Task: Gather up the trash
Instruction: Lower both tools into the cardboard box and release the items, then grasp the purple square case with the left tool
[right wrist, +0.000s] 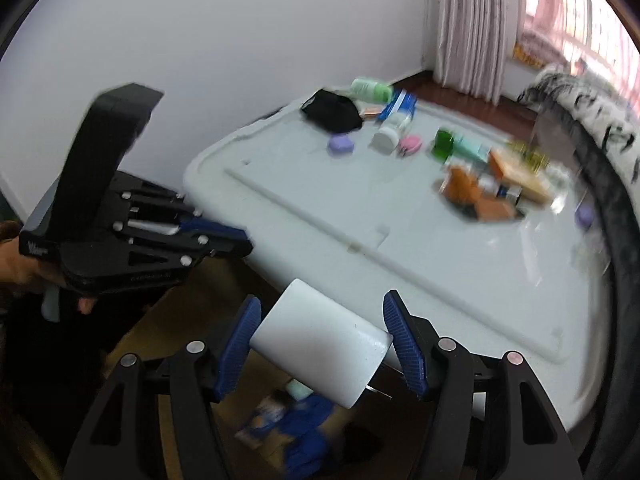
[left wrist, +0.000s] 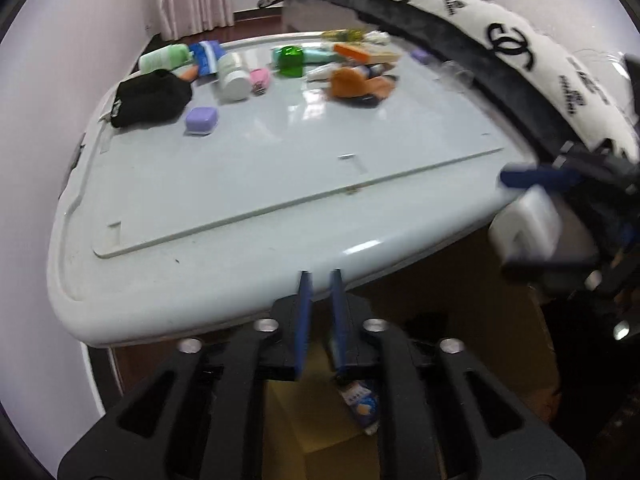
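My right gripper is shut on a white cylindrical container, held over a cardboard box below the table's front edge. The container also shows in the left wrist view, between the right gripper's blue pads. My left gripper is nearly shut and empty, at the front edge of the pale grey table. It shows in the right wrist view too. In the box lie blue and white wrappers. Trash is scattered on the far side of the table.
On the far table lie a black pouch, a purple soap case, a white bottle, a pink item, a green cube and orange packets. A black-and-white logo cushion borders the right side.
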`<state>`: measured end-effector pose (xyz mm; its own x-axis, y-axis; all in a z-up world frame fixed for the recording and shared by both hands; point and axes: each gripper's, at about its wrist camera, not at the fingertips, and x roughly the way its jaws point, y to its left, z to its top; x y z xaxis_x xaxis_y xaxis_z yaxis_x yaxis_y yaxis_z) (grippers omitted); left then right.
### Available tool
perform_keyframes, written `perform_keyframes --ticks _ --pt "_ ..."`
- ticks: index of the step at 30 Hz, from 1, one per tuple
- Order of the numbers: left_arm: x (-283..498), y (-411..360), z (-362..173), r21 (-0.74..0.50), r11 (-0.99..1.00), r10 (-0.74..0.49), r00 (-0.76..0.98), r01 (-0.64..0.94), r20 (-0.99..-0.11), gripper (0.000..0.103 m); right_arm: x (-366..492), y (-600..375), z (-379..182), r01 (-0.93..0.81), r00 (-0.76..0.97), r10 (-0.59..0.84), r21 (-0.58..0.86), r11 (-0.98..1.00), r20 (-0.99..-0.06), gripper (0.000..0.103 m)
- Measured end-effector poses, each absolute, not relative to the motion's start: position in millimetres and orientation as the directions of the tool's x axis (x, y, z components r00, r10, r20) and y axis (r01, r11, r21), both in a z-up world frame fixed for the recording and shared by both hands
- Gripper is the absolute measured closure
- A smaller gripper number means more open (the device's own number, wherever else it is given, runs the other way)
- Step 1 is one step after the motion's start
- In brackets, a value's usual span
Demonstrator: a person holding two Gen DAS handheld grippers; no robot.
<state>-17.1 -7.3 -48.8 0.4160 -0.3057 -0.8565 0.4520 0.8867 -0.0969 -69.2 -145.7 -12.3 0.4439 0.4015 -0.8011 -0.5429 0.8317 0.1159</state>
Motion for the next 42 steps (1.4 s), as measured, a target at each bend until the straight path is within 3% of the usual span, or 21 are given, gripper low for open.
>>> perform_keyframes --ticks 1,2,3,4,16,19,25,29,31,32,34,42 --pt "-23.7 -6.4 -43.2 -0.084 0.894 -0.297 0.442 0.439 -0.846 0.049 -77.9 -148.3 -14.7 -0.532 0.443 0.397 0.121 0.838 -0.804 0.040" --pt "-28.6 -6.0 -38.7 -0.064 0.903 -0.282 0.476 0.424 -0.833 0.028 -85.3 -149.9 -15.8 -0.526 0.455 0.397 0.120 0.842 -0.797 0.030" --pt "-36.2 -6.5 -33.1 -0.039 0.911 -0.267 0.515 0.411 -0.814 0.023 -94.2 -154.2 -17.7 -0.522 0.446 0.421 0.152 0.839 -0.789 0.017" --pt "-41.6 -5.4 -28.6 -0.025 0.914 -0.262 0.541 0.405 -0.799 0.021 -100.6 -157.9 -19.1 -0.513 0.439 0.435 0.179 0.840 -0.786 0.016" --pt "5.8 22.0 -0.8 -0.157 0.944 -0.307 0.593 0.292 -0.744 0.021 -74.2 -185.3 40.6 -0.334 0.637 0.405 0.239 0.912 -0.656 0.005" --pt "49.5 15.5 -6.4 -0.130 0.943 -0.295 0.594 0.305 -0.748 0.021 -40.2 -194.0 56.1 -0.264 0.674 0.402 0.306 0.915 -0.619 0.005" --pt "137.2 4.2 -45.2 -0.007 0.949 -0.196 0.569 0.316 -0.799 0.021 -7.8 -196.3 57.9 -0.207 0.762 0.320 0.257 0.944 -0.562 0.005" --pt "169.5 5.6 -72.9 0.025 0.956 -0.142 0.535 0.293 -0.833 0.021 0.2 -202.1 34.0 -0.195 0.749 0.291 0.222 0.955 -0.595 0.005" --pt "175.9 4.6 -80.5 0.040 0.954 -0.129 0.531 0.296 -0.837 0.029 8.2 -207.6 20.9 -0.177 0.733 0.276 0.217 0.960 -0.622 0.005" --pt "179.1 3.2 -85.7 0.047 0.952 -0.125 0.522 0.304 -0.844 0.046 10.1 -210.2 16.8 -0.170 0.728 0.273 0.221 0.960 -0.628 0.005" --pt "179.8 3.1 -88.4 0.053 0.953 -0.122 0.538 0.298 -0.834 0.068 16.0 -213.7 9.7 -0.146 0.725 0.254 0.217 0.965 -0.641 0.005" --pt "153.9 -6.1 -69.3 -0.030 0.950 -0.195 0.514 0.312 -0.836 0.069 57.5 -195.6 0.7 -0.197 0.718 0.221 0.111 0.974 -0.660 0.005"
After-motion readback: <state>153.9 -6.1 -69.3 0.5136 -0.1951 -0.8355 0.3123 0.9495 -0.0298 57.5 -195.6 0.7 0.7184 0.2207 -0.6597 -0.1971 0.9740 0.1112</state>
